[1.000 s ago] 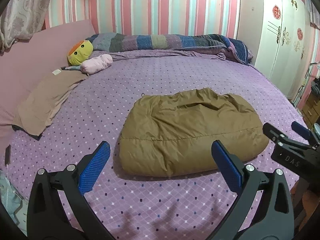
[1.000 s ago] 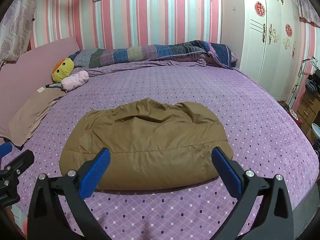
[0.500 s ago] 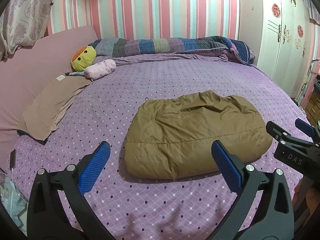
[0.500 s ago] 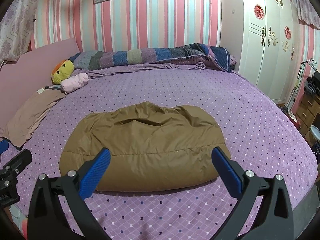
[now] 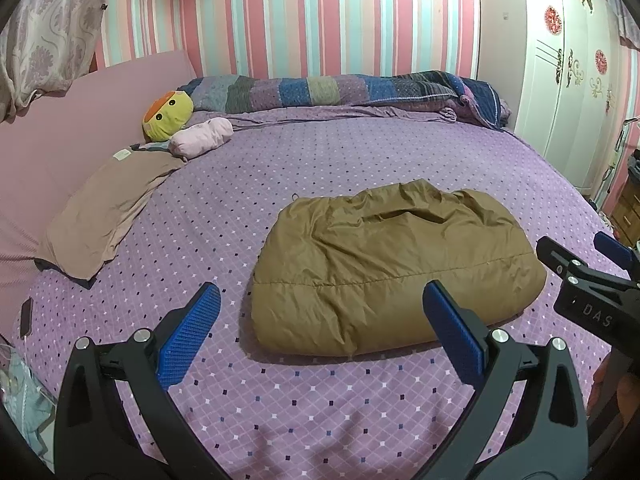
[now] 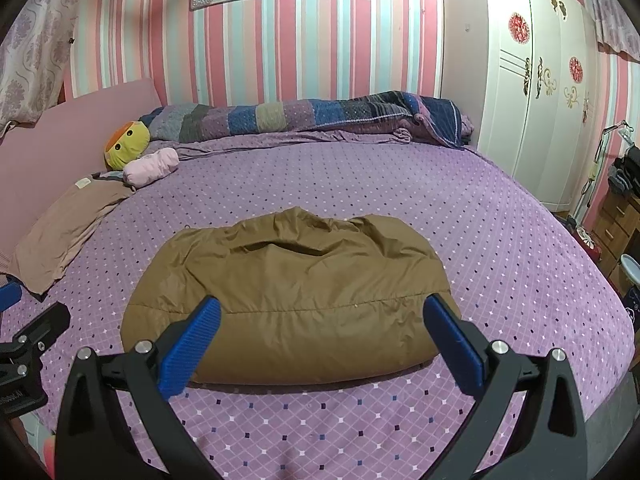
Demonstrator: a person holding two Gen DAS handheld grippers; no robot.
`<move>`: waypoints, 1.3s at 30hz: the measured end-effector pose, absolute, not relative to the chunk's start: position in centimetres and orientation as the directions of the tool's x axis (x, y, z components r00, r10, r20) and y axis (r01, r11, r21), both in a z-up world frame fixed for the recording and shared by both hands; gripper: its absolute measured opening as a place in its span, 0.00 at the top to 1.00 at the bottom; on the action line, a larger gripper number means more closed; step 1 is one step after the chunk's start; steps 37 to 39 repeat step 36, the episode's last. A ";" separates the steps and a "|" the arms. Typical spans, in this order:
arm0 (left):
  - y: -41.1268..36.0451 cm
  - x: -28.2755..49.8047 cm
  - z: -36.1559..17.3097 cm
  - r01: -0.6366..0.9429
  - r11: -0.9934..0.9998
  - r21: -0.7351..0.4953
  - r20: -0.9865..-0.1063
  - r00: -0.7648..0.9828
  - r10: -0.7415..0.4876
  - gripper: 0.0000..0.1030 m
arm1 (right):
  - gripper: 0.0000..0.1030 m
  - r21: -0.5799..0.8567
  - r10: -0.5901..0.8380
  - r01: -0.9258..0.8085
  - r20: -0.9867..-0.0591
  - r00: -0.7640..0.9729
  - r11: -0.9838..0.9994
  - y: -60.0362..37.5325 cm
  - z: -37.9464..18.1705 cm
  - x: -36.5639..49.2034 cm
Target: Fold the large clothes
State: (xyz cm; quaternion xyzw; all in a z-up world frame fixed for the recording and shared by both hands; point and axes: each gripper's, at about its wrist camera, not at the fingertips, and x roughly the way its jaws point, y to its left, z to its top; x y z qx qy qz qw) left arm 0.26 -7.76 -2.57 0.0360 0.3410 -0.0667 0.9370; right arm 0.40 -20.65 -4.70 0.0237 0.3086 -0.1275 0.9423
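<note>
Left view, room: my bed [image 5: 320, 168] fills the frame under a purple dotted sheet; striped wall at top, white wardrobe [image 5: 568, 80] upper right.
Left view, jacket: the folded brown jacket [image 5: 392, 268] lies right of centre.
Left view, claw: my left claw [image 5: 320, 320] hangs spread apart, gripping nothing.
Right view, jacket: jacket [image 6: 288, 292] at centre, pillow [image 6: 60, 232] at left.
Right view, claw: my right claw [image 6: 320, 328] gapes wide, empty.

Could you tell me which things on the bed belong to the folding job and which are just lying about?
For the job: brown puffy jacket; left hand-held gripper; right hand-held gripper.

Lying about: yellow plush toy; pink bundle; tan pillow; striped quilt.
</note>
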 end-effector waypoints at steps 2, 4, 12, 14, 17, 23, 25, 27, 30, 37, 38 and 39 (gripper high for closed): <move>-7.7 0.2 -2.6 0.147 0.989 0.024 -0.644 0.759 -0.097 0.03 | 0.02 -0.031 -0.224 0.255 -0.588 0.777 0.967 -20.7 -4.7 0.4; -7.7 0.1 -2.6 0.144 0.989 0.023 -0.645 0.758 -0.096 0.03 | 0.02 -0.031 -0.224 0.255 -0.588 0.777 0.966 -20.6 -4.7 0.4; -7.7 -0.1 -2.5 0.144 0.989 0.026 -0.640 0.762 -0.094 0.03 | 0.02 -0.034 -0.226 0.255 -0.588 0.777 0.966 -20.5 -4.6 0.4; -7.7 -0.1 -2.5 0.146 0.989 0.024 -0.643 0.760 -0.096 0.03 | 0.02 -0.035 -0.228 0.257 -0.586 0.778 0.966 -20.4 -4.6 0.3; -7.7 -0.3 -2.4 0.146 0.989 0.023 -0.642 0.760 -0.098 0.03 | 0.02 -0.034 -0.228 0.256 -0.584 0.779 0.966 -20.5 -4.5 0.4; -7.7 -0.4 -2.1 0.149 0.989 0.023 -0.640 0.762 -0.100 0.03 | 0.02 -0.037 -0.229 0.257 -0.583 0.780 0.966 -20.7 -4.4 0.3; -7.7 -0.3 -2.0 0.151 0.988 0.024 -0.641 0.761 -0.101 0.03 | 0.02 -0.038 -0.229 0.255 -0.581 0.781 0.966 -20.7 -4.4 0.3; -7.8 -0.4 -2.0 0.154 0.988 0.026 -0.639 0.762 -0.102 0.03 | 0.02 -0.040 -0.229 0.253 -0.580 0.782 0.967 -20.7 -4.3 0.4; -8.0 -0.5 -2.0 0.157 0.987 0.036 -0.641 0.761 -0.098 0.03 | 0.02 -0.041 -0.229 0.253 -0.581 0.781 0.967 -20.8 -4.4 0.5; -8.5 -0.7 -1.9 0.165 0.985 0.051 -0.642 0.761 -0.094 0.03 | 0.02 -0.042 -0.230 0.254 -0.580 0.781 0.966 -20.6 -4.3 0.5; -8.5 -0.7 -1.9 0.165 0.985 0.051 -0.642 0.761 -0.094 0.03 | 0.02 -0.042 -0.230 0.254 -0.580 0.781 0.966 -20.6 -4.3 0.5; -8.5 -0.7 -1.9 0.165 0.985 0.051 -0.642 0.761 -0.094 0.03 | 0.02 -0.042 -0.230 0.254 -0.580 0.781 0.966 -20.6 -4.3 0.5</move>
